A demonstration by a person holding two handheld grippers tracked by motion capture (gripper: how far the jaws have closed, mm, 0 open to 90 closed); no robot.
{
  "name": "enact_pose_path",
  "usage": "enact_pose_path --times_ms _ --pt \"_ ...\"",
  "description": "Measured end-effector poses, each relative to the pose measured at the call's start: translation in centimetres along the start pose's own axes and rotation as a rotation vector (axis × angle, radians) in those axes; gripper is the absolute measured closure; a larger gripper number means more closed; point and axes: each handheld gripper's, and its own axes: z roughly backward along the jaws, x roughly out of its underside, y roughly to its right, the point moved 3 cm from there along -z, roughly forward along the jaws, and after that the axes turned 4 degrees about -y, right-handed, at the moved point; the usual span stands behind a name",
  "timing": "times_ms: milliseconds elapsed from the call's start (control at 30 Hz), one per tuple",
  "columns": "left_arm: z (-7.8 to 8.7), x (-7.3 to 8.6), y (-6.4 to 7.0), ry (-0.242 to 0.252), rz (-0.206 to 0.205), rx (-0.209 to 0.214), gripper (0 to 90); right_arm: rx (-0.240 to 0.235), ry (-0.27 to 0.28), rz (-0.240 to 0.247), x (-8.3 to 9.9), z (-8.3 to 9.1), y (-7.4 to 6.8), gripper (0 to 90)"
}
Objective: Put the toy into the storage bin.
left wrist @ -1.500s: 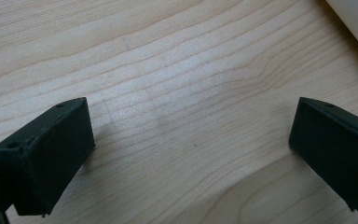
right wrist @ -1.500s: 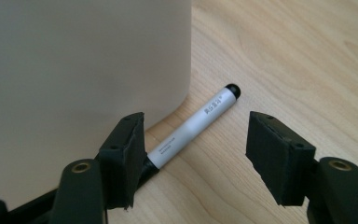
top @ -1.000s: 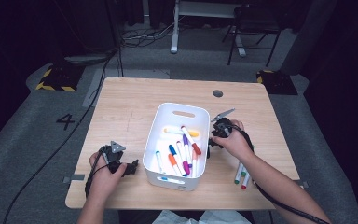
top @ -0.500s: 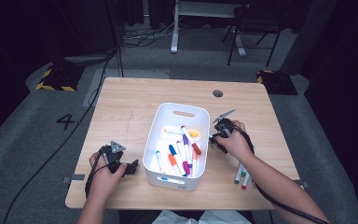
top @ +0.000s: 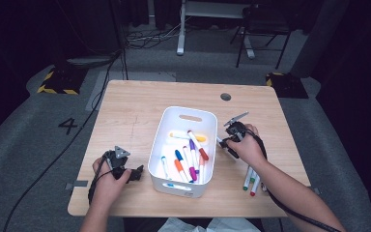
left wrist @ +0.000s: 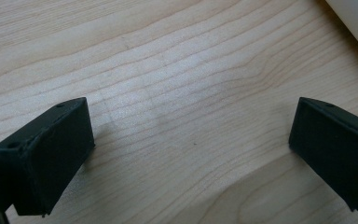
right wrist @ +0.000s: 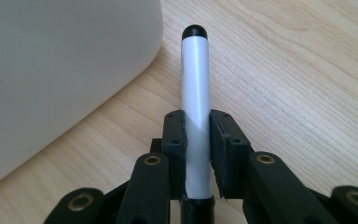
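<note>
Beside the bin's [top: 183, 150] right wall, over bare table [top: 135, 106], the right gripper [right wrist: 197, 126] clamps a white marker [right wrist: 195, 93], long axis pointing away along the jaws. The left gripper [left wrist: 191, 140] gapes empty.

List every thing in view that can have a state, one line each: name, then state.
Left gripper: open, nothing held, low over the table.
Right gripper: shut on the white marker, just right of the bin.
White bin: upright, uncovered, several markers lying inside.
Loose markers: lying on the table by the right forearm.
</note>
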Motion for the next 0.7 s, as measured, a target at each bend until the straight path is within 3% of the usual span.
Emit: enact_pose_path --times_ms 333,667,700 --pt "0.0 0.0 0.0 -0.001 -0.001 0.002 0.2 -0.02 0.04 0.031 0.0 3.6 -0.6 76.4" --pt "0.0 0.0 0.0 -0.001 -0.004 0.002 0.1 -0.046 0.07 0.013 0.2 6.8 -0.8 76.5" --pt "0.0 0.0 0.0 -0.001 -0.003 0.003 0.1 -0.046 0.074 0.029 0.2 6.9 -0.8 76.4"
